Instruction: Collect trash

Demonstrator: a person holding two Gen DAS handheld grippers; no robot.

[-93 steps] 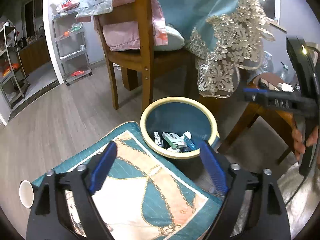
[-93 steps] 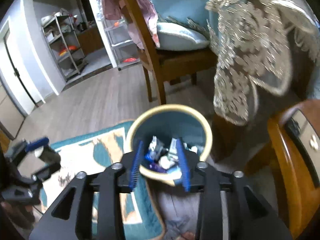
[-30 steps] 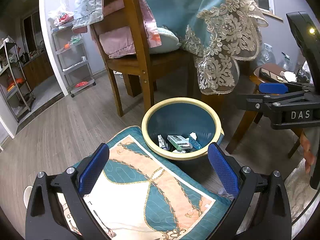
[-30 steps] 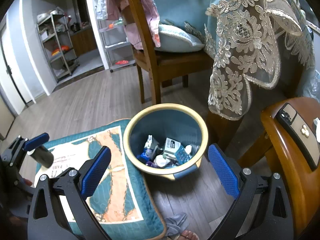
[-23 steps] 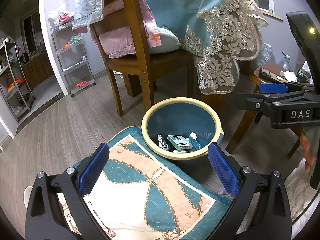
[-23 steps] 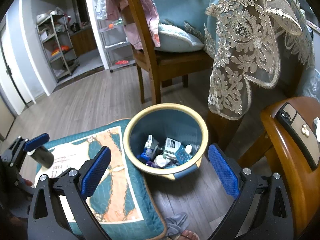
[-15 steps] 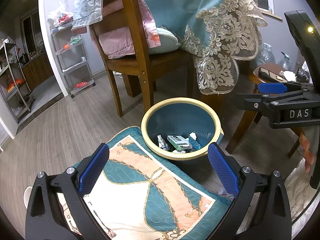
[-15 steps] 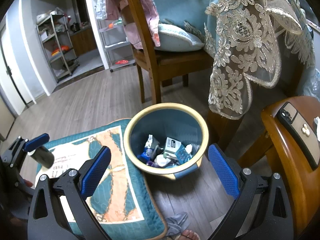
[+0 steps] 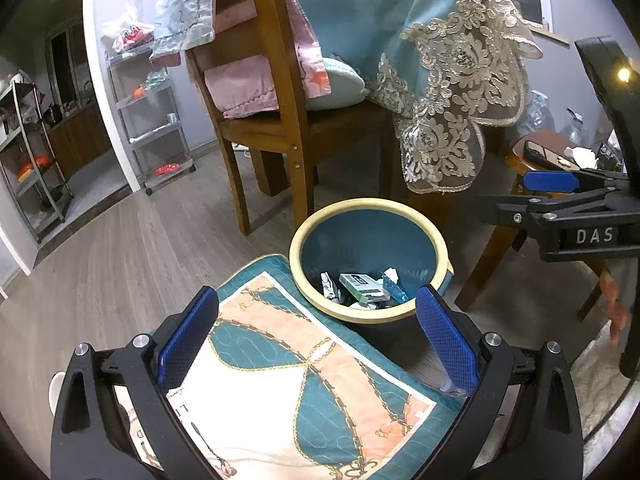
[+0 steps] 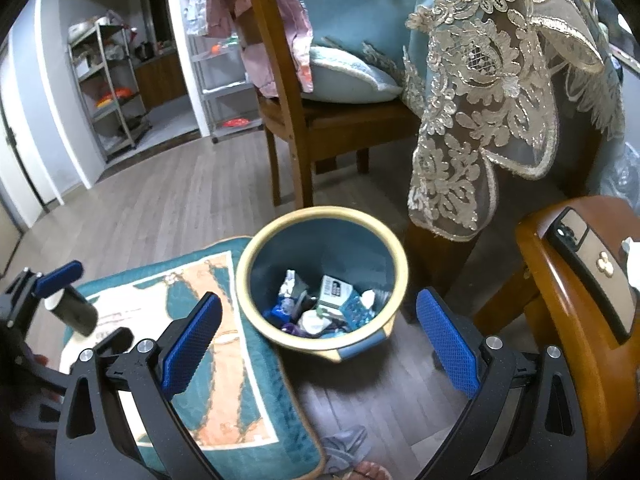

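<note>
A blue bin (image 9: pixel 298 240) with a cream rim stands on the wood floor, and mixed trash (image 9: pixel 362 285) lies at its bottom: a small box, wrappers and crumpled bits. My left gripper (image 9: pixel 316 300) is open and empty, above the cushion on the near left side of the bin. The right gripper (image 10: pixel 320 304) is also open and empty, hovering over the bin (image 10: pixel 256 248) and looking down on the trash (image 10: pixel 334 292). Each gripper shows at the edge of the other's view: the right gripper (image 9: pixel 552 182) and the left gripper (image 10: pixel 60 276).
A teal and peach cushion (image 9: pixel 280 380) lies against the bin's left side. Behind are a wooden chair (image 9: pixel 280 120) and a lace-edged tablecloth (image 9: pixel 452 80). A wooden stool (image 10: pixel 560 320) with a phone (image 10: pixel 580 248) stands to the right. A white cup (image 9: pixel 56 392) sits lower left, a sandalled foot (image 10: pixel 372 470) below.
Since three seconds ago both grippers have opened wide and pulled back a little from the bin. Over the last second they have barely moved; the right view is slightly blurred.
</note>
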